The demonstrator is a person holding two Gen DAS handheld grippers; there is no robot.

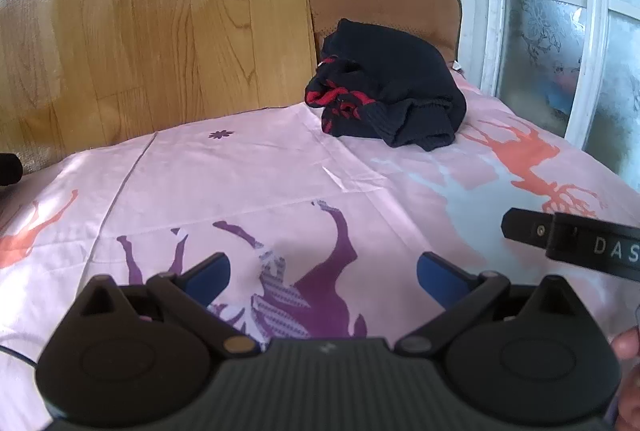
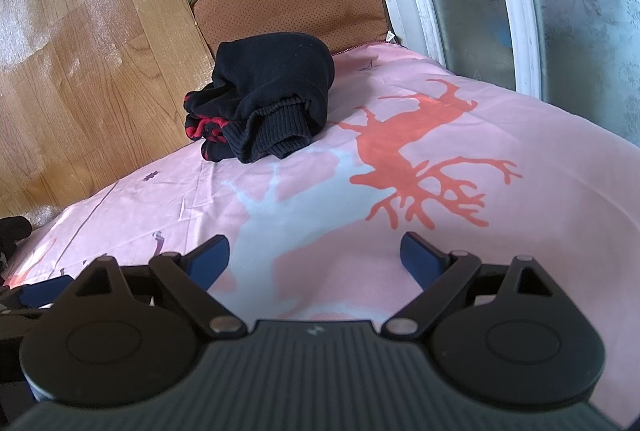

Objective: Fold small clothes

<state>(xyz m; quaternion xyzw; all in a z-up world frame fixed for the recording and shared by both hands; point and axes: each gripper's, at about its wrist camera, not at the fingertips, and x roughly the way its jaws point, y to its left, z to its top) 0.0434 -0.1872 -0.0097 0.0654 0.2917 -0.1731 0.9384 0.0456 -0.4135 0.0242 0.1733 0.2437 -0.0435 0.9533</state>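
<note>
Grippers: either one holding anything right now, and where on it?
Nothing held. Left gripper and right gripper are both open over the pink sheet; the black sweater lies untouched ahead.

- Left gripper (image 1: 322,277): jaws spread wide, nothing between the blue-padded fingers (image 1: 212,277); fingers point forward and slightly down.
- Right gripper (image 2: 316,257): jaws spread wide as well, empty; blue pads (image 2: 418,251) face each other across the gap.
- Right gripper body enters the left wrist view at the right edge, beside the left gripper, apart from it.
- Hand (image 1: 628,345): fingertips visible at the right edge of the left wrist view; grip unclear.
</note>
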